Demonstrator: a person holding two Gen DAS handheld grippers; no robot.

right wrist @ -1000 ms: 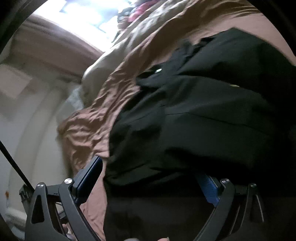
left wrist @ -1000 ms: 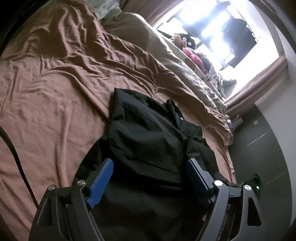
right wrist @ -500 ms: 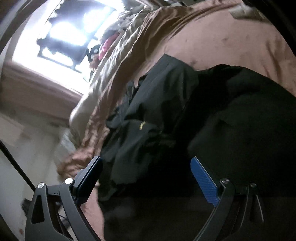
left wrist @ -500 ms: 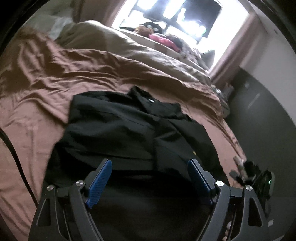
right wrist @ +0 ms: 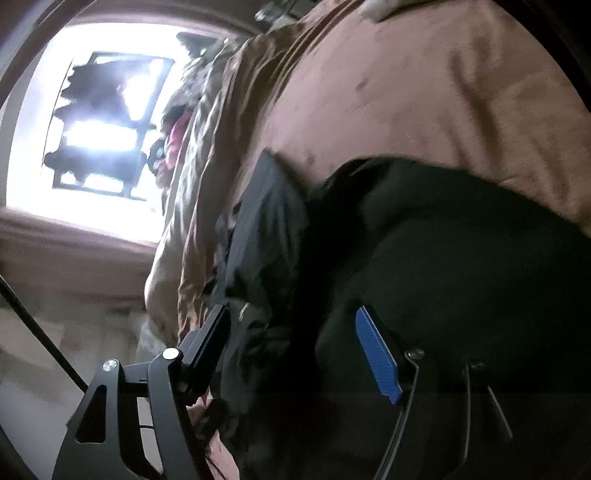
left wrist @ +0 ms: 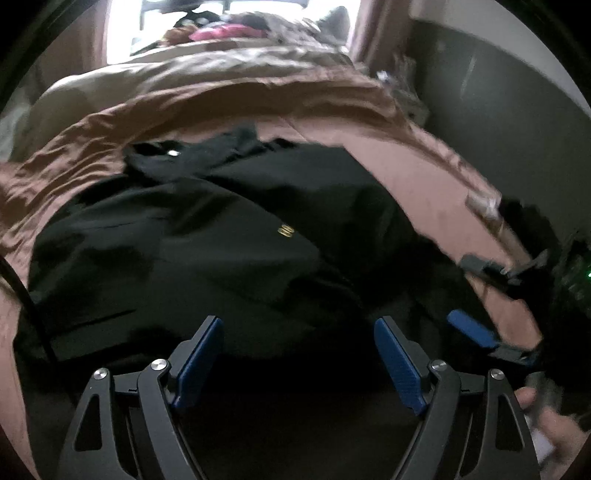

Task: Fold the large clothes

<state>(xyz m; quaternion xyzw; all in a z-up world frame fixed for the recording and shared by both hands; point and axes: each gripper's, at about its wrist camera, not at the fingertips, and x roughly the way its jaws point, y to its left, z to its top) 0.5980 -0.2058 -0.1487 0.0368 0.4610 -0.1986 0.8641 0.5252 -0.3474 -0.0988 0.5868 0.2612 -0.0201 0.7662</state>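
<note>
A large black garment (left wrist: 207,236) with a small gold mark lies spread on the brown bed sheet (left wrist: 417,162), collar toward the far side. My left gripper (left wrist: 299,356) hovers over its near part, open, with nothing between the pads. One blue pad (left wrist: 471,329) of the other gripper shows at the garment's right edge, with a hand (left wrist: 546,424) behind it. In the right wrist view my right gripper (right wrist: 293,350) has its jaws closing around a bunched edge of the black garment (right wrist: 461,266). The cloth sits between the pads, which stand apart.
A beige duvet (left wrist: 155,77) is piled along the far side of the bed, with pink items (left wrist: 225,33) under a bright window (right wrist: 99,122). A dark wall (left wrist: 491,96) runs past the bed's right edge. A black cable (left wrist: 22,291) crosses the left.
The left gripper swept sideways across the garment and rolled, so the bed's right edge and the other gripper came into view. The right gripper moved onto the garment's edge and its jaws narrowed.
</note>
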